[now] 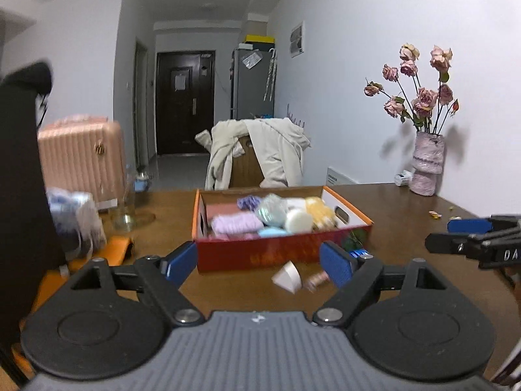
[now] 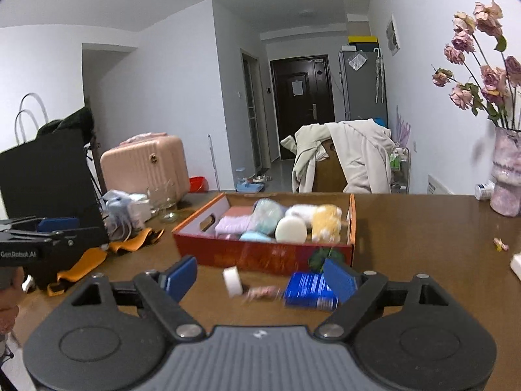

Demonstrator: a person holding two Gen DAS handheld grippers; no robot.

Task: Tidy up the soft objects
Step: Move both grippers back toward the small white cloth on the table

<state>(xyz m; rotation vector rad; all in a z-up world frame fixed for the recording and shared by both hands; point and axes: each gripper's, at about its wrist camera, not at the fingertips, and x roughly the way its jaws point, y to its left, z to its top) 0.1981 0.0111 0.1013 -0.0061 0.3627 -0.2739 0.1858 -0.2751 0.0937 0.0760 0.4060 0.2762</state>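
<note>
With both the left hand-held gripper (image 1: 259,265) and the right hand-held gripper (image 2: 260,275) spread and empty, it is best to approach slowly the box (image 2: 263,255) of soft things (image 2: 291,228) in the middle of the surface (image 2: 423,244), pinching gently.

We are seeing the soft objects sitting packed together inside an open orange-and-red cardboard box (image 2: 260,254) that is resting flat on the bench. A lilac folded cloth (image 2: 232,224) is lying at the box's left, with a pink piece (image 2: 239,211) lying behind it. A pale green fluffy bundle (image 2: 267,216) is sitting in the middle, touching a light blue pad (image 2: 255,236) at the front. A round white sponge (image 2: 290,229) is standing on edge beside it, leaning against a yellow plush item (image 2: 326,220) at the right. A white soft piece (image 2: 301,210) is resting behind those. In the left wrist view a purple knitted piece (image 1: 249,202) is showing at the back.
</note>
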